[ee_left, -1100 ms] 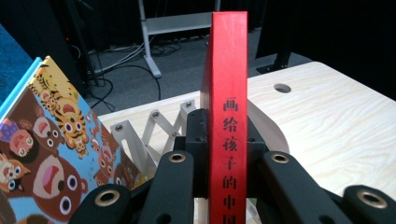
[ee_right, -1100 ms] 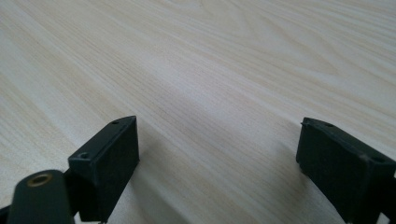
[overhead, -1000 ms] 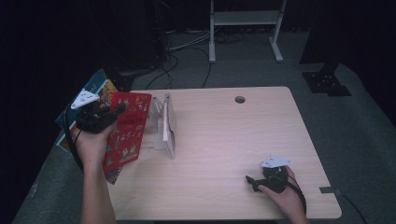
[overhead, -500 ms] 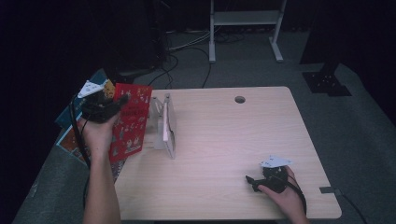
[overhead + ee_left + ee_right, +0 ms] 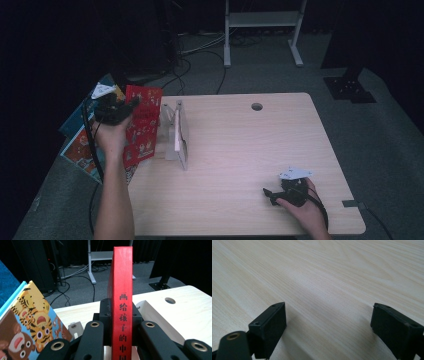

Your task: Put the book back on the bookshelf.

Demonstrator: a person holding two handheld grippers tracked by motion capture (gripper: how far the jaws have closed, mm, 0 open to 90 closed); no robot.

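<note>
Red book (image 5: 122,302) upright in left claw (image 5: 116,111), just left of the rack (image 5: 177,135).
Claw pinches its spine; the slot seems to lie rightward; right claw (image 5: 329,325) spread, idle on worktop (image 5: 250,150).

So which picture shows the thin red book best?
The left gripper view: the thin red book stands upright, its lettered spine close up, clamped between the black jaws. The high view shows its red picture cover small, left of the table.

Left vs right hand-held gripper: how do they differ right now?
The left hand-held gripper is shut on the red book, pinching its spine; the right hand-held gripper has open jaws with nothing between them. The left is raised at the table's left edge beside the bookstand; the right sits low near the front right. Both have black jaws.
</note>
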